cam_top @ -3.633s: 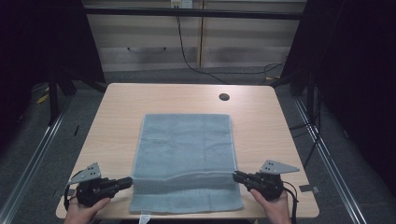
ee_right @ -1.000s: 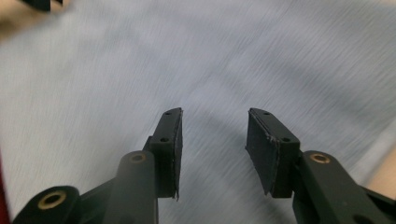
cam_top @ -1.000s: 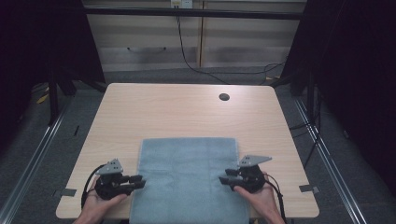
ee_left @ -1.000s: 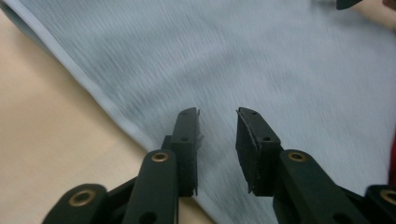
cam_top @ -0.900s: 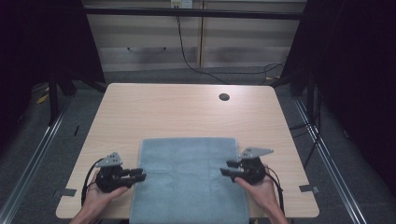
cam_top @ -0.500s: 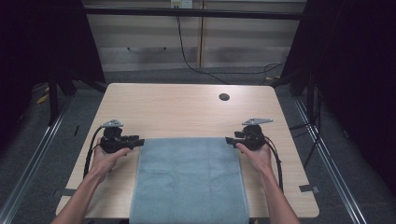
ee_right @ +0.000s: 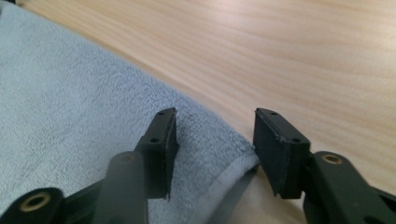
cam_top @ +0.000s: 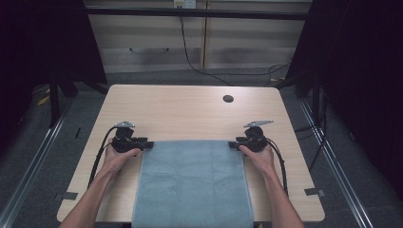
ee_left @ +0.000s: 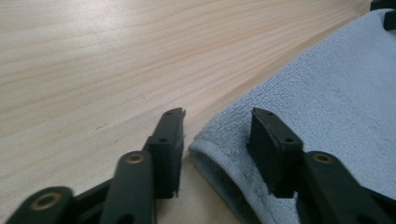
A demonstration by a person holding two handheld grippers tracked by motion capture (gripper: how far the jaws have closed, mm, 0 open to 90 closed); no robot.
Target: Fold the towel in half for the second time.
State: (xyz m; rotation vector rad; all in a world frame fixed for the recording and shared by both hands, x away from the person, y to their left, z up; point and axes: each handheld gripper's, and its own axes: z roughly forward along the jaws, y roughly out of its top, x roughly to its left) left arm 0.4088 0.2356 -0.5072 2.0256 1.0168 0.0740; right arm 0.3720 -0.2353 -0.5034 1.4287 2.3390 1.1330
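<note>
On pale grained wood table (cam_top: 190, 114) | rectangular blue-grey terry towel (cam_top: 192, 185), hemmed corners

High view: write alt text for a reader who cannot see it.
A person's two hands each bring a black claw to a far corner of a grey-blue towel on a light wooden table, the left claw and right claw both open. The towel hangs over the near edge; a small dark hole marks the far side.

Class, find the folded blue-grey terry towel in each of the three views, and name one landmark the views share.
High view: folded blue-grey terry towel lies lower centre, reaching the near table edge.
Left gripper view: its corner fills the right side.
Right gripper view: it covers the left side.
Shared landmark: the light wooden tabletop.
</note>
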